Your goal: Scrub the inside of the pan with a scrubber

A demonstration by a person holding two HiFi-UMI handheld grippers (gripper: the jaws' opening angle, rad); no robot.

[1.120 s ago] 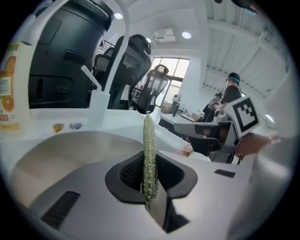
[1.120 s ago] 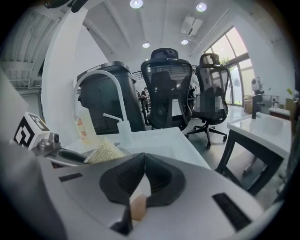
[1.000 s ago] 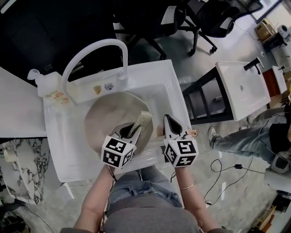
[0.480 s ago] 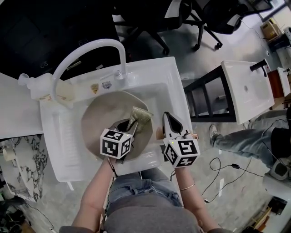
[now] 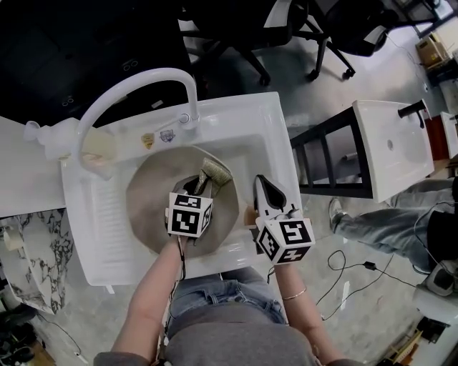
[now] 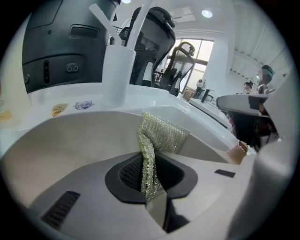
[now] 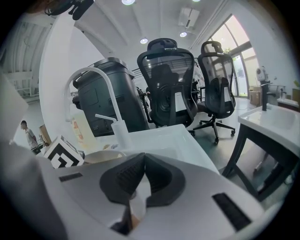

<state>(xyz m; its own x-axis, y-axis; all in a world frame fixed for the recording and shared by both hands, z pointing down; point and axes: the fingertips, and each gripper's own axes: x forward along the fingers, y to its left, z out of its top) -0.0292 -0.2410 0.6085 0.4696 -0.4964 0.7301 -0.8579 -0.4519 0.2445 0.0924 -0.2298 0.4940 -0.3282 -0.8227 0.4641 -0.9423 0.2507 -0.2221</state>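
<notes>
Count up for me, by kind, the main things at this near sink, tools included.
Pan: 1
Scrubber: 1
Faucet: 1
Bottle: 1
Hand-held grippers: 2, the left and the right
Total: 6

floor (image 5: 358,300): grey, cables (image 5: 351,268) lying on it | furniture: black office chairs (image 7: 166,89), second white basin (image 5: 390,146) on a black frame | window (image 7: 234,42): bright, right | ceiling lights (image 7: 129,2): on
</notes>
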